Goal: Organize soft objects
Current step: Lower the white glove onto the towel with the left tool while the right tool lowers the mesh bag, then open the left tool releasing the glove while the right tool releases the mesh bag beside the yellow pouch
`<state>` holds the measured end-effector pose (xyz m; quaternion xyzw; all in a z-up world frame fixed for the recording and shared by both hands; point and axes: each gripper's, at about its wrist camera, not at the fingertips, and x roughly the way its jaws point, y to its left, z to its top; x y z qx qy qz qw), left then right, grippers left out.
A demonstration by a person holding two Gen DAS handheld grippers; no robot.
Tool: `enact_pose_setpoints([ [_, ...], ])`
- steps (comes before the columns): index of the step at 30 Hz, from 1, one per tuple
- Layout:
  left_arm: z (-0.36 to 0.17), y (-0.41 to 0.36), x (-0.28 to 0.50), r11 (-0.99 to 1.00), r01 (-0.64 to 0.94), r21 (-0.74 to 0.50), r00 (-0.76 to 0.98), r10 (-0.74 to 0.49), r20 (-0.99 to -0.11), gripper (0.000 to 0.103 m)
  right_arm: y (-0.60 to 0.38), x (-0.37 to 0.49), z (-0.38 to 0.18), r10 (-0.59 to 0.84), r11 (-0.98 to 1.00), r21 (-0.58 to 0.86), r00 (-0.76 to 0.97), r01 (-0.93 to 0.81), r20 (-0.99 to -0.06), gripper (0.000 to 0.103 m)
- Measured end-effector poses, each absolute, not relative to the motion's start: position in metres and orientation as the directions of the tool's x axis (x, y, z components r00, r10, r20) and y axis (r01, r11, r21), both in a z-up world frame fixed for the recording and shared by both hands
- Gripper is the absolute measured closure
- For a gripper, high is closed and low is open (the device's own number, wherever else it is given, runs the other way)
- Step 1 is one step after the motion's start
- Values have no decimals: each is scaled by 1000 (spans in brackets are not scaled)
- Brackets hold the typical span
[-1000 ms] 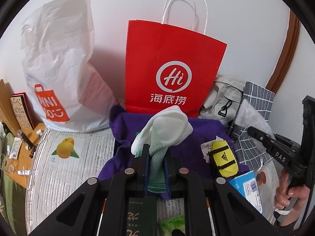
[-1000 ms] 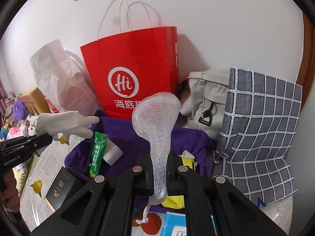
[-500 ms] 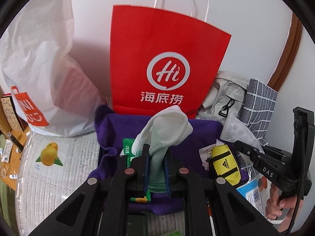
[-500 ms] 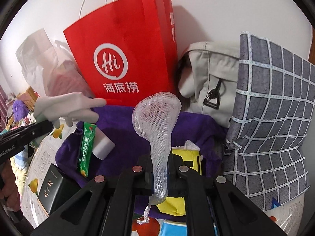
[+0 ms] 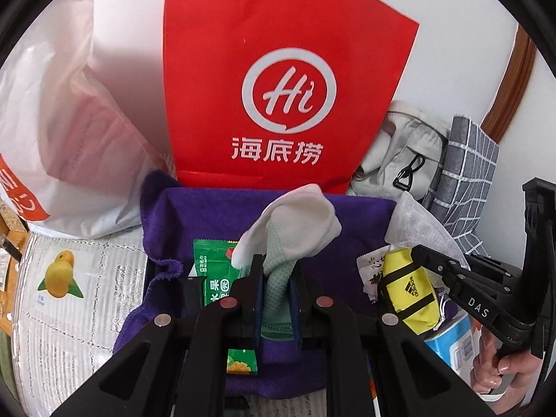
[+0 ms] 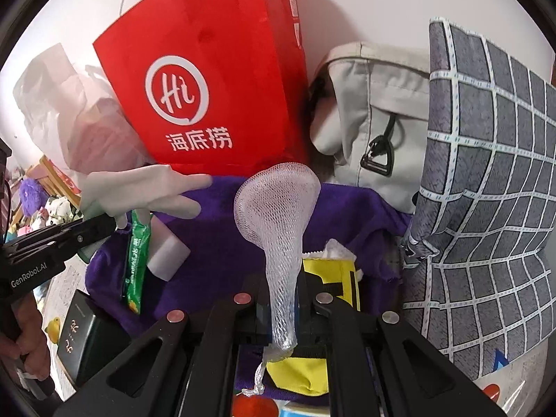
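A red paper bag (image 5: 278, 80) with a white "Hi" logo stands against the white wall (image 5: 451, 7). To its left slumps a white plastic bag (image 5: 62, 128) with an orange label. To its right lies a beige bag (image 6: 375, 118) with a black clip, and beside that a grey checked bag (image 6: 486, 173). A green packet (image 5: 215, 278) lies in front of the red bag, with a white block (image 6: 166, 257) touching it. A dark box (image 6: 87, 333) sits on a mat (image 5: 76, 312) printed with yellow fruit. A wooden frame (image 5: 514, 80) curves along the wall.
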<state>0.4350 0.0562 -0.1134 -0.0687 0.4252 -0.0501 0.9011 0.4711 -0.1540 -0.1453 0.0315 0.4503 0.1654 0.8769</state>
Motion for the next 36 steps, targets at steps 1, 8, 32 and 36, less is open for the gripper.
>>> enact_pose_setpoints([
  [1,-116,56,436,986,33,-161,630,-145,-763,90,-153,473,-148,316,944,204,537,-259,-782,95],
  [8,-137,51,448,987,42,-156,576,-151,-803,90,-153,483,-168,313,947,230,495,-223,-811,95],
  [32,-127,51,443,982,59,-178,551,-180,-815,54,-141,480,-167,338,935,225,492,-275,-802,30],
  [36,-116,52,436,985,48,-168,565,-165,-808,51,-147,477,-157,346,934,237,503,-268,-792,30],
])
